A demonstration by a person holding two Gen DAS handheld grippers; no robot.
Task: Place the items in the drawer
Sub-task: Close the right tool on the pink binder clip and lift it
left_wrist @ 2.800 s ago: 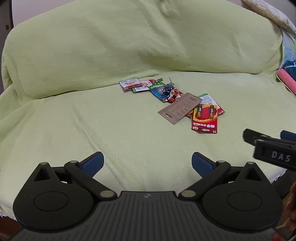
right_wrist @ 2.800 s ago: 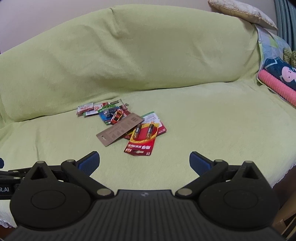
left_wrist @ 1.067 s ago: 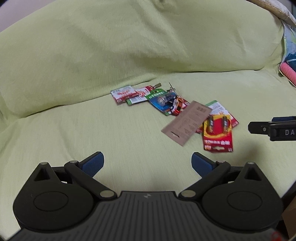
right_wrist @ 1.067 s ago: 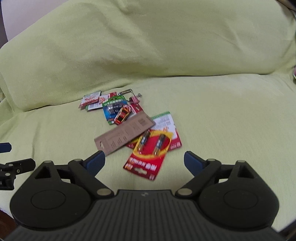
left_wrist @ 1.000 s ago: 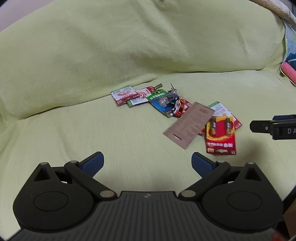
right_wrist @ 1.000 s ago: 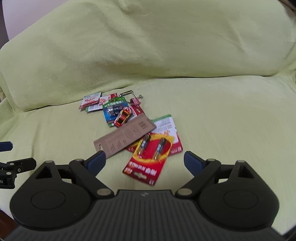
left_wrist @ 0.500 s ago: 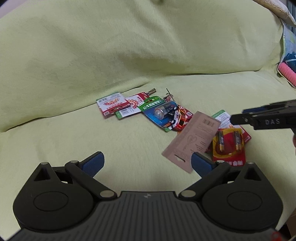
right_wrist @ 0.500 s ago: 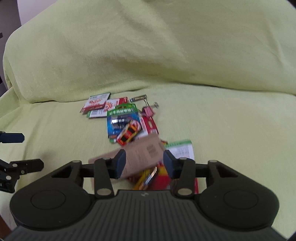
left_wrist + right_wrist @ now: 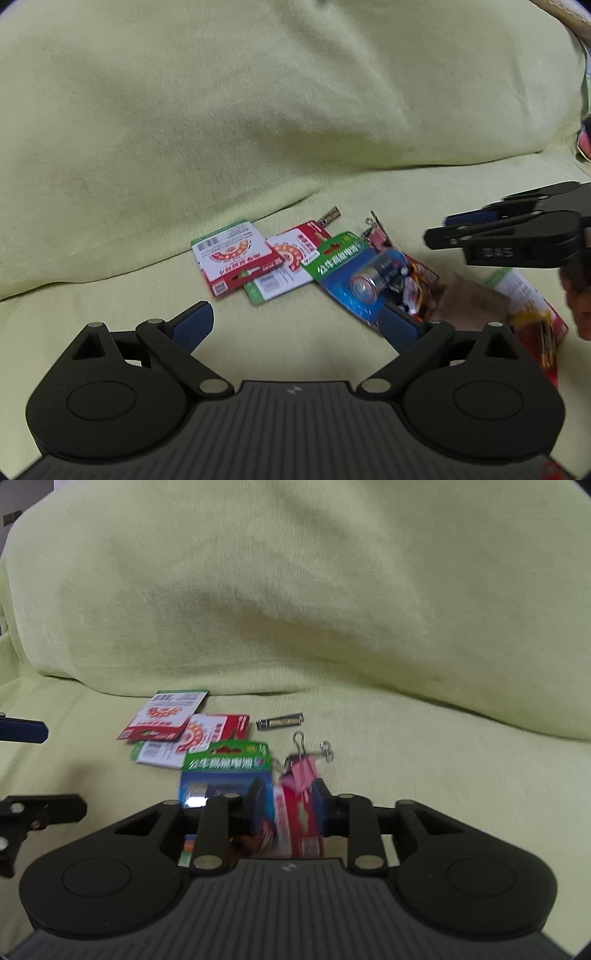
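Right tool (image 9: 286,805), fingers narrowed around overlapping cards on the sofa (image 9: 443,757), whether pinching cannot be told; left tool (image 9: 295,325) spread, empty. Battery pack (image 9: 354,277) lies among the clutter (no drawer visible). Risk: the stacked, slippery cards may slide apart on lifting.

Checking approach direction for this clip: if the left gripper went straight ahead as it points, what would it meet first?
Probably bare sofa cover, then the red-and-white card packs just beyond; left gripper open, depth uncertain.
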